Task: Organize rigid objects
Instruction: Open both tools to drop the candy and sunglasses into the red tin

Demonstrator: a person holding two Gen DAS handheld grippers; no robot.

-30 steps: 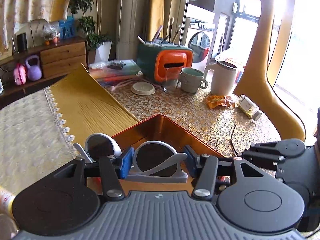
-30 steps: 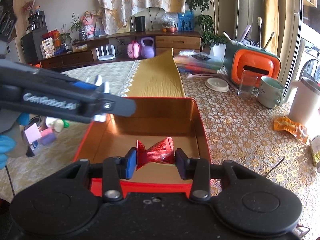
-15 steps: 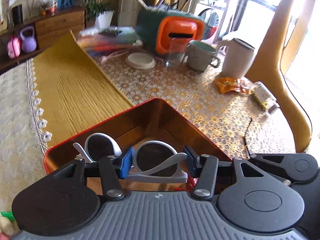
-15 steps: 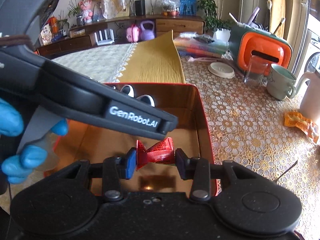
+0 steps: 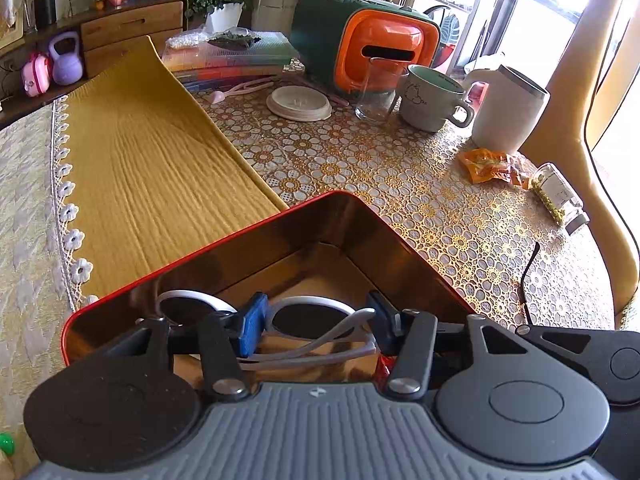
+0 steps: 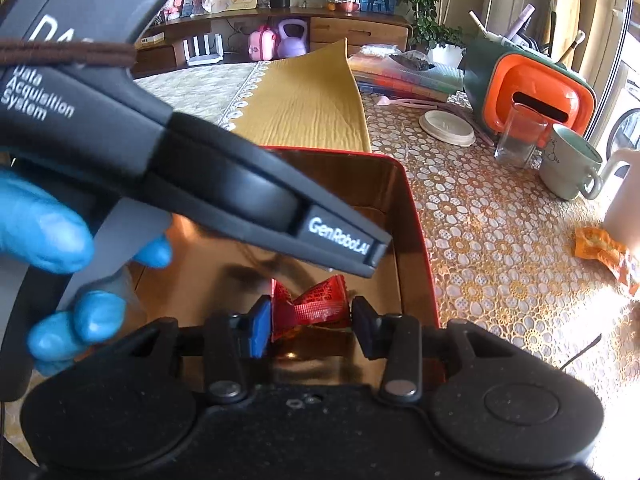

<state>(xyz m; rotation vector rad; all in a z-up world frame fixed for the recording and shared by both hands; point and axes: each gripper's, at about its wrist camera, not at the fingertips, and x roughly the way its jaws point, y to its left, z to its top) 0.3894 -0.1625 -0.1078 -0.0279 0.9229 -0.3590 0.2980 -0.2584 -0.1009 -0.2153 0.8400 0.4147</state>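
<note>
Fingers point(image 5: 251, 330) of left gripper point(image 5: 316, 326) clamp white sunglasses point(image 5: 308, 320) low inside red tin point(image 5: 360, 216), which sits on the patterned tablecloth. Right gripper point(image 6: 306, 326), jaws just eased slightly apart, carries a red sachet point(image 6: 310, 308) between its pads, over the same tin.

A red-rimmed tin point(image 5: 352, 216) with a coppery interior is noted; white-framed, dark-lensed sunglasses point(image 5: 308, 316); a red wrapper point(image 6: 316, 304). Tablecloth point(image 5: 380, 160) — gold floral lace pattern. Runner point(image 5: 152, 168) — mustard yellow. Glove point(image 6: 48, 232) — blue.
</note>
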